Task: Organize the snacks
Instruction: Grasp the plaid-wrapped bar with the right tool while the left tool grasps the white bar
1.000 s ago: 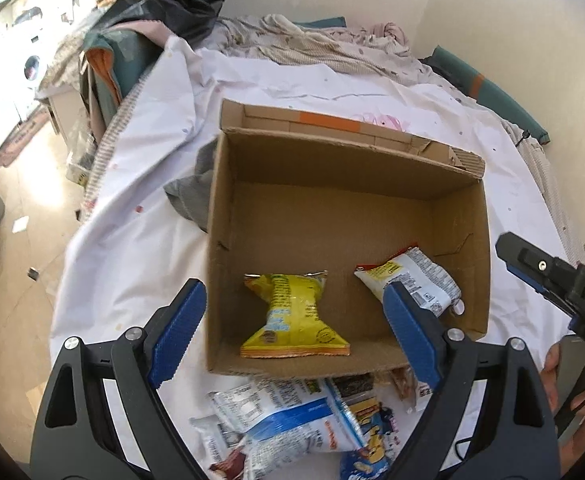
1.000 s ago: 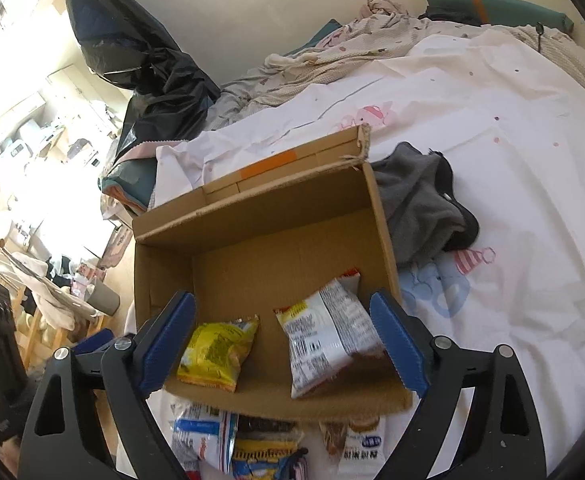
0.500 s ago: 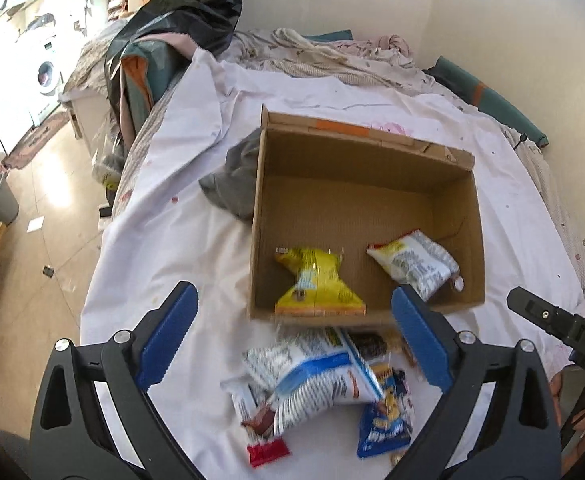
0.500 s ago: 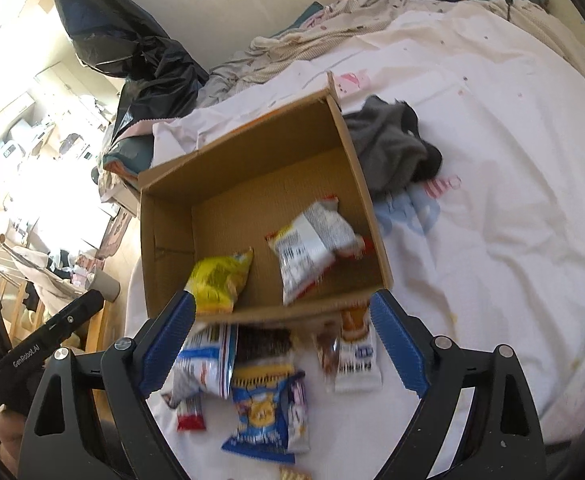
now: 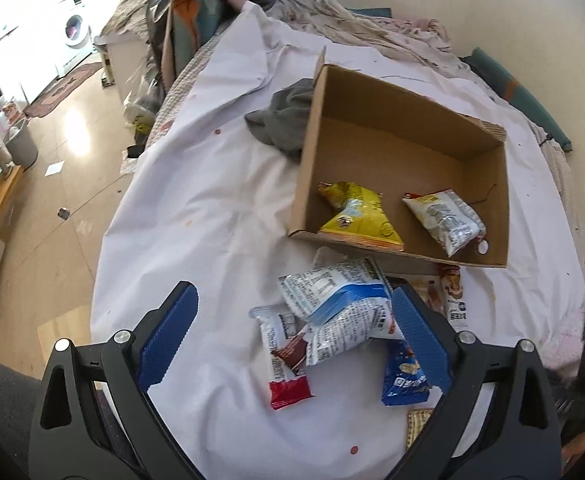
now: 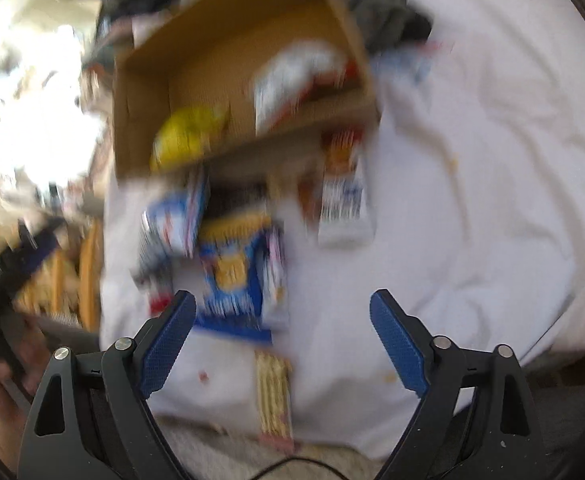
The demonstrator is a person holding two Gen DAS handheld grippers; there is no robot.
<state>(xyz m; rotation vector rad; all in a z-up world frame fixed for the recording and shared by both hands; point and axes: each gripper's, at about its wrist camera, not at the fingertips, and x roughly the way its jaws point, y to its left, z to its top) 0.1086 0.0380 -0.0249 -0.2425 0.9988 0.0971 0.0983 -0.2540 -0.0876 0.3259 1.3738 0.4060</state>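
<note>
Snacks (image 5: 340, 308) lie heaped on the bed (image 5: 196, 208) before our cardboard box (image 5: 408, 136); our left gripper (image 5: 292, 344) and right gripper (image 6: 280, 332) hover, fingers spread, the right's just narrowing on nothing.

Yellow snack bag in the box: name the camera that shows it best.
The left wrist view: the yellow snack bag lies sharp and unobstructed inside the cardboard box. The right wrist view shows it only as a motion-blurred yellow patch.

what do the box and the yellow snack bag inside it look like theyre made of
Box: looks like plain brown corrugated cardboard, matte, with raw cut edges and one frayed corner.
Yellow snack bag: probably thin plastic film, glossy; it crinkles and catches the light, with crimped sealed ends. A foil lining cannot be told.
</note>
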